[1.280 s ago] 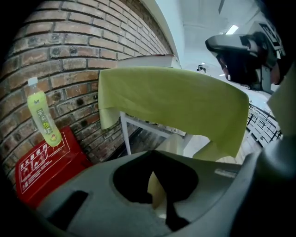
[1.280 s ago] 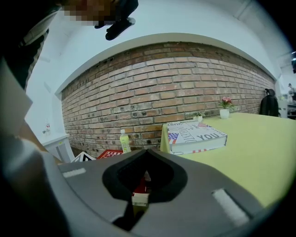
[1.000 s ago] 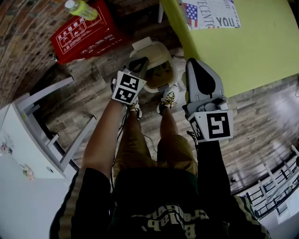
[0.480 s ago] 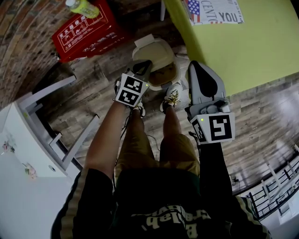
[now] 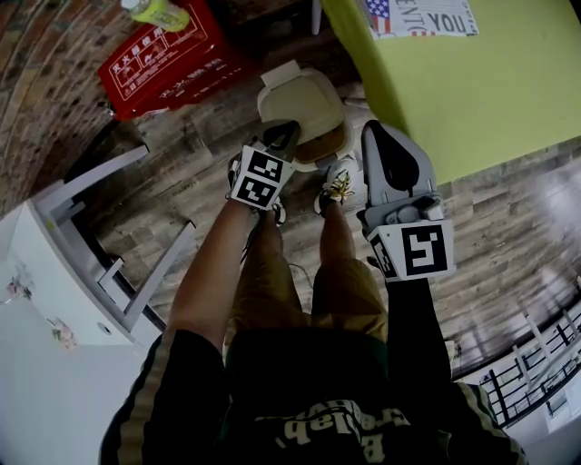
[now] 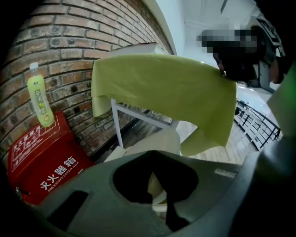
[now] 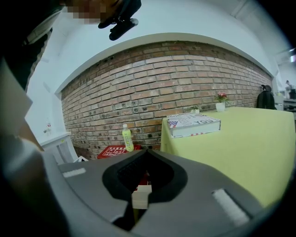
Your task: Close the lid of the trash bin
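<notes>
Jaws together, empty; left gripper (image 5: 282, 133) just beside bin lid (image 5: 300, 95), right gripper (image 5: 377, 132) apart

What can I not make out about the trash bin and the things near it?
- Lid, near edge: head view, the left tool covers it, so whether it is shut is unclear.
- Trash bin, body: left gripper view, that tool's own body hides it.
- Book, title: head view, cut off by the top edge.
- Bottle, label: right gripper view, too small.
</notes>
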A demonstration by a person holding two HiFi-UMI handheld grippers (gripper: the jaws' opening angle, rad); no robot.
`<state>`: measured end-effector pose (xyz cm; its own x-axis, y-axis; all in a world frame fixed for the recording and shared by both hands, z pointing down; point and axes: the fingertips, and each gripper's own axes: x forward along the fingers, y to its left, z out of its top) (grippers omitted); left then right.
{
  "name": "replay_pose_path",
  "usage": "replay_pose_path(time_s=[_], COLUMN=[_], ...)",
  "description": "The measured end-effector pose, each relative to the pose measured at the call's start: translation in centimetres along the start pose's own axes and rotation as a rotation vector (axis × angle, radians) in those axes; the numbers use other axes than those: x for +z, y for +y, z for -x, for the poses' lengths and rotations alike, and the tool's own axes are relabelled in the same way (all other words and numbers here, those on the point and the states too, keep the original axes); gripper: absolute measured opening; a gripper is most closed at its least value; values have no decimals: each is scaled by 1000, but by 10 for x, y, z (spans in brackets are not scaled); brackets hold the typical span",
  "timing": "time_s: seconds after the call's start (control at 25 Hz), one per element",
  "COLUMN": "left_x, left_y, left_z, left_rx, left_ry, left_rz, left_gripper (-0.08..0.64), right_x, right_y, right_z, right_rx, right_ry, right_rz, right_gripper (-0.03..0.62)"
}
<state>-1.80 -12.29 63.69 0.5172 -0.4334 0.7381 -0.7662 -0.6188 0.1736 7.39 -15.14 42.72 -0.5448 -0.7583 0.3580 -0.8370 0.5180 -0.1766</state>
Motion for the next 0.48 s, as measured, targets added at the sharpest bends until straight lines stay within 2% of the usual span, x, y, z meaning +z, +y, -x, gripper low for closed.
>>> replay_pose_path(time_s=[0.48], left_x=[-30], left_y=[-15], left_z=[-14], left_rx=[-32], left_ry=[55], left_rz=[-3], left_gripper=[8], right_x=[-11], right_y=[-3], right_z=[5], right_rx=[-40], right_ry=[38], right_rz=[15], right_gripper=[14])
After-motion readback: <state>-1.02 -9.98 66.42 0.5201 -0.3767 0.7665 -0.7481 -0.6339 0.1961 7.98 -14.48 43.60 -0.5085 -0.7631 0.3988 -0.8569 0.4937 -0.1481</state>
